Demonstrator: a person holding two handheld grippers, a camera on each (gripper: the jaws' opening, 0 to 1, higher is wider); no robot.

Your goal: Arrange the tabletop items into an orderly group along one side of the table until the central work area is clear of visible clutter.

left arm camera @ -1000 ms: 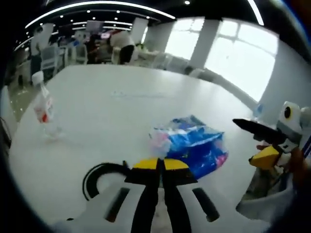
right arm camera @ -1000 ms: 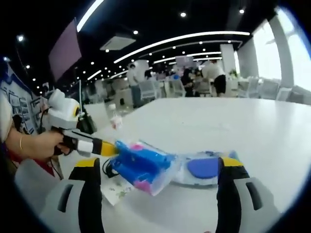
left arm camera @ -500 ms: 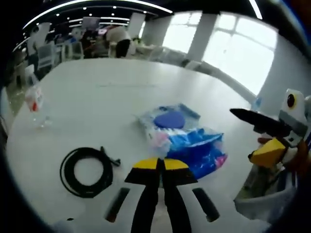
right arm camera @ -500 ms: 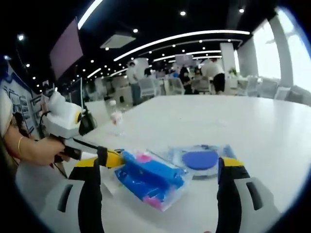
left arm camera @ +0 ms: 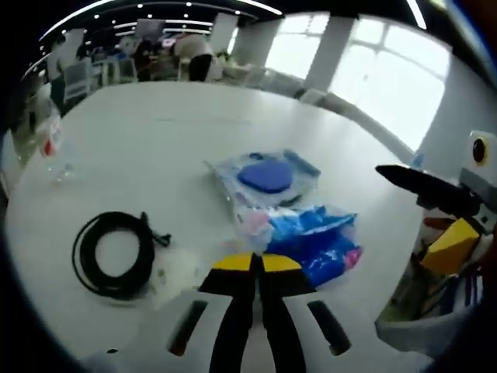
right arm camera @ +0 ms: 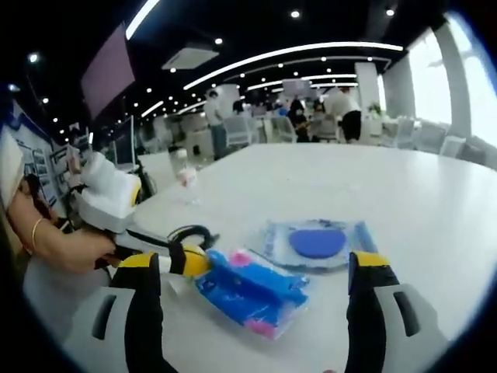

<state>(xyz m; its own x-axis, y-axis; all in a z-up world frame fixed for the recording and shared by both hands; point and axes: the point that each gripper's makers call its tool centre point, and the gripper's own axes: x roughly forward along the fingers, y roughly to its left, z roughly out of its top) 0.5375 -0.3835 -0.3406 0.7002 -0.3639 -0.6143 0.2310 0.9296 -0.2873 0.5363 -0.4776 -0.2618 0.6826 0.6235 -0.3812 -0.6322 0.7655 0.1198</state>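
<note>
Left gripper: jaws pressed together, yellow tips touching. They pinch the near edge of the blue packet. In the right gripper view this gripper enters from the left, held by a hand, with its yellow tip at the packet's edge.

Right gripper: jaws spread wide, one at each side of the view. Nothing sits between them in contact. In the left gripper view this gripper hangs off the table's right edge, jaws apart.

Blue packet: a crinkled clear bag with blue and pink contents. It lies flat on the table, near the edge closest to the person.

Clear pouch: a flat see-through pouch holding a dark blue rounded pad. It lies just beyond the blue packet, touching or nearly touching it; which of the two cannot be told. In the right gripper view the pouch sits beyond the packet.

Black cable: coiled in a loop, flat on the table, left of the packet and apart from it.

Water bottle: upright, clear, with a red label. It stands near the table's far left edge, well apart from the rest.

Small clear wrapper: lies between the cable and the left gripper.

Background: people and chairs beyond the table, blurred.
</note>
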